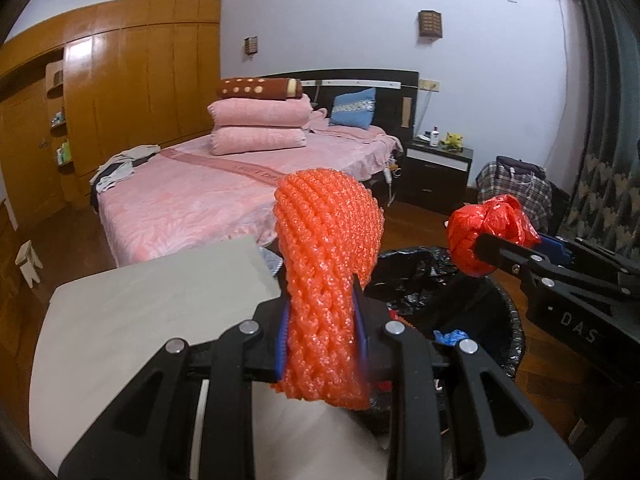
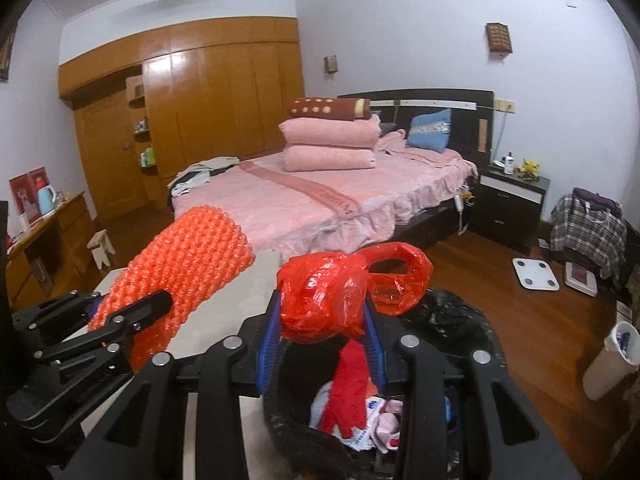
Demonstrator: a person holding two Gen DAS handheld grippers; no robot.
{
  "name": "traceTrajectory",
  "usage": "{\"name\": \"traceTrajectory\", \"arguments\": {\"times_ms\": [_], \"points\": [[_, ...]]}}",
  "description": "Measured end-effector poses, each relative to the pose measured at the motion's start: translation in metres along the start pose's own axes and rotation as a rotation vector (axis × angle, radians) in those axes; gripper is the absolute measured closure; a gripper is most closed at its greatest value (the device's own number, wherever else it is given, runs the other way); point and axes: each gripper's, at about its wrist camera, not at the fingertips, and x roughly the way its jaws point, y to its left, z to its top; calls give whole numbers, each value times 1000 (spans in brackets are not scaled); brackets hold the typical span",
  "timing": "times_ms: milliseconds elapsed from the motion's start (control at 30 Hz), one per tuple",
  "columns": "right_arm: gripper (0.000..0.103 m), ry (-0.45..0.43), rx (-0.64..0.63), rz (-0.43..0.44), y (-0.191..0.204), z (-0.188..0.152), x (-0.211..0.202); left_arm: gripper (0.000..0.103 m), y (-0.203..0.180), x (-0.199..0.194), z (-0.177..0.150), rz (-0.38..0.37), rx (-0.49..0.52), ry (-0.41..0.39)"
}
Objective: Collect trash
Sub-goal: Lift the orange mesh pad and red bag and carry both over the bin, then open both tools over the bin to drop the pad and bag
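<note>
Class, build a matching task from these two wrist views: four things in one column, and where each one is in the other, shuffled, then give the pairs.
Things
1. orange foam net
2. red plastic bag
3. blue pillow
4. white bathroom scale

Places
A. on the wooden floor
B. gripped in the right gripper, above the black-lined trash bin
C. against the bed's headboard
D. gripped in the left gripper

Pairs: 1-D, 2-B, 3-C, 4-A
</note>
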Motion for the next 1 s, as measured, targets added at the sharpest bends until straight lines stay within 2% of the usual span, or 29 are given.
{"name": "traceTrajectory", "arguments": {"times_ms": [567, 1000], "points": [[66, 8, 44, -100, -45, -8, 7, 79, -37, 44, -6, -94, 47, 40], [66, 79, 69, -164, -82, -26, 38, 79, -57, 111, -8, -164, 61, 124]]}}
